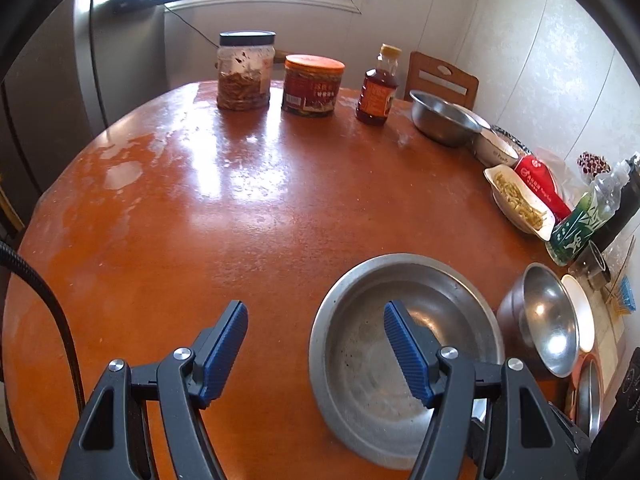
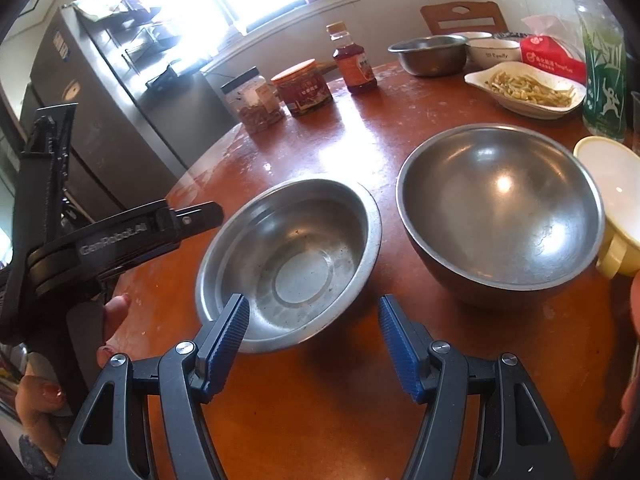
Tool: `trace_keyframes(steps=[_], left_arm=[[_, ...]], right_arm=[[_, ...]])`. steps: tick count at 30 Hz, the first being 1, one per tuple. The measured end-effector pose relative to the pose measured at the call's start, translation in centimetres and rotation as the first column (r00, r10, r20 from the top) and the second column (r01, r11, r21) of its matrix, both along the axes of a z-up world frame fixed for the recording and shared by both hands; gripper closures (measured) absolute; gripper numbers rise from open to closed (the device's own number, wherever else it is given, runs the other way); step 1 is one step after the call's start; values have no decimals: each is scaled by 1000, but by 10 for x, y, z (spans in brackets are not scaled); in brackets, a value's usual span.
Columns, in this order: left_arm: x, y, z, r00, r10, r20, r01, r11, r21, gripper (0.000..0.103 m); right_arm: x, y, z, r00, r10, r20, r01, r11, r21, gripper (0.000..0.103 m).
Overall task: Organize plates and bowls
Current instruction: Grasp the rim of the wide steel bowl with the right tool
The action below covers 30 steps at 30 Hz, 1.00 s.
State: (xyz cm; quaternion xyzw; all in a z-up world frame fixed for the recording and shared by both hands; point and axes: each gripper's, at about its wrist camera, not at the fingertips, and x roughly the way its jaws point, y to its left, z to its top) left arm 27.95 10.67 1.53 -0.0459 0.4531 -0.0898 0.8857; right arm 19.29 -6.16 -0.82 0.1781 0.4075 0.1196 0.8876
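Two steel bowls (image 2: 288, 260) partly hidden, yellow bowl (image 2: 616, 200) cropped

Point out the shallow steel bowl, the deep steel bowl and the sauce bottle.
shallow steel bowl (image 2: 302, 276), right wrist view, flat bottom.
deep steel bowl (image 2: 500, 208), right wrist view, inner wall.
sauce bottle (image 1: 376, 96), left wrist view, label.
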Motion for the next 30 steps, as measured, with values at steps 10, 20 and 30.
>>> trace_keyframes(steps=[10,20,30], left_arm=[[17,3,-25,998,-1,-55,-3,998,-67,39],[13,-10,-38,995,-42,-86,36,996,-77,73],[-7,-12,-25,998,-40,-39,39,998,-41,73]], right_arm=[[11,0,-9,1000,-9,-6,9,1000,-5,42],[13,1,-12,1000,-1,-4,0,1000,-7,58],[7,4,-10,1000,25,14,-24,999,-39,60]])
